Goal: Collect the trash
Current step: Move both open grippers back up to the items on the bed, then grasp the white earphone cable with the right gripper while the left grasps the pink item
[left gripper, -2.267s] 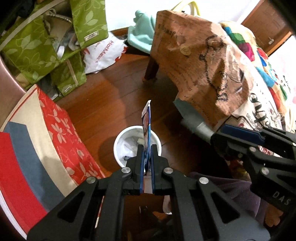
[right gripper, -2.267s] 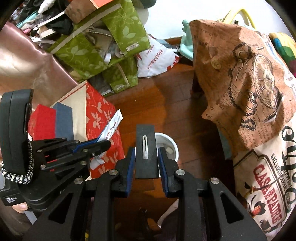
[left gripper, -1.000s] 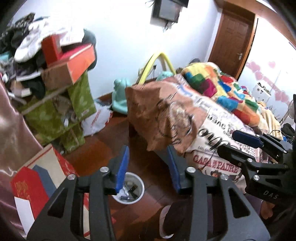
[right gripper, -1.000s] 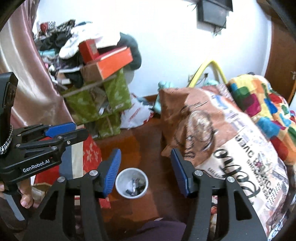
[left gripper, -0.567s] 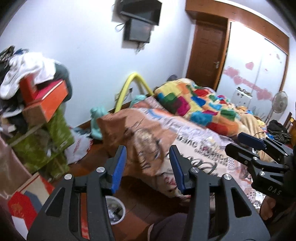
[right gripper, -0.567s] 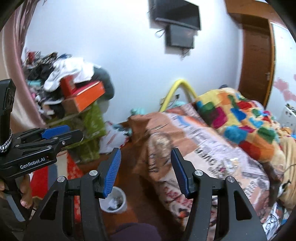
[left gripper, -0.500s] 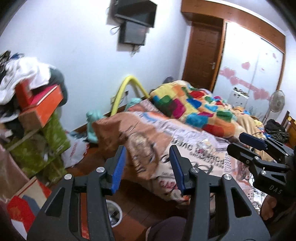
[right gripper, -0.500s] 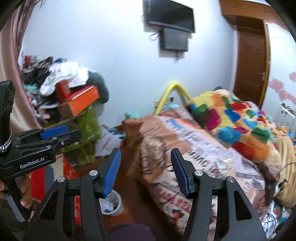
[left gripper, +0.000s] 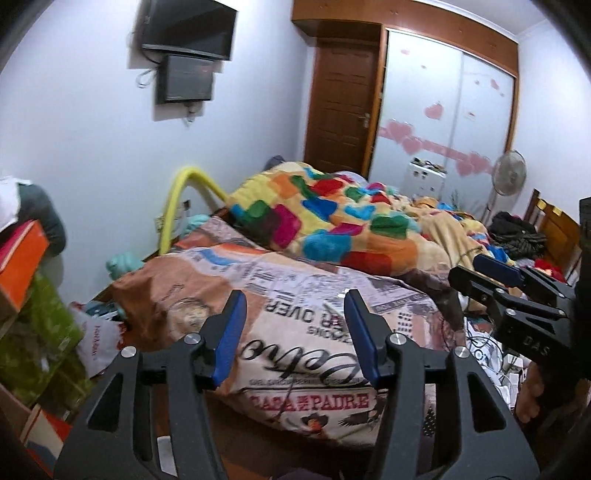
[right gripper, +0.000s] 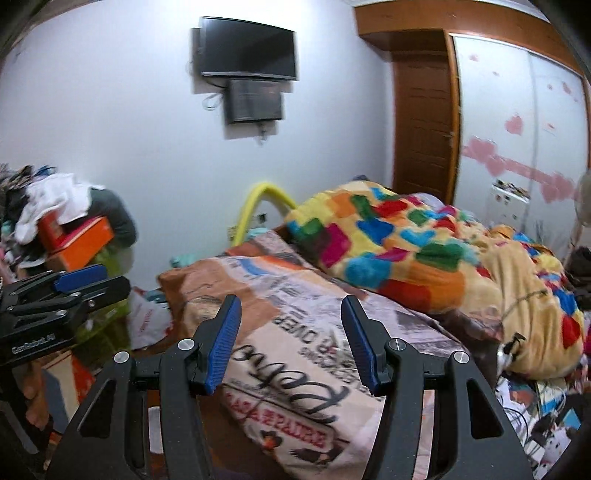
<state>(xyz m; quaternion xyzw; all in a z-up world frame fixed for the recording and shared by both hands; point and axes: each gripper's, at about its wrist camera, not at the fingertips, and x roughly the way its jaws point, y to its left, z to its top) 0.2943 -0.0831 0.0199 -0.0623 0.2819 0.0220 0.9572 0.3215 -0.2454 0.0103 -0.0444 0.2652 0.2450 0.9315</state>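
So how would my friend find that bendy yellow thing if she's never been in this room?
Start at the bed, then look to its far end by the white wall, under the black TV. There the yellow tube stands up off the floor and curves over like an arch. Everything near it is soft cloth or flat boxes, so it's the only bright yellow hoop shape.

The bed [left gripper: 369,432] is covered by a printed newspaper-pattern cover [left gripper: 295,317]; a colourful patchwork blanket [left gripper: 332,225] is heaped on it.
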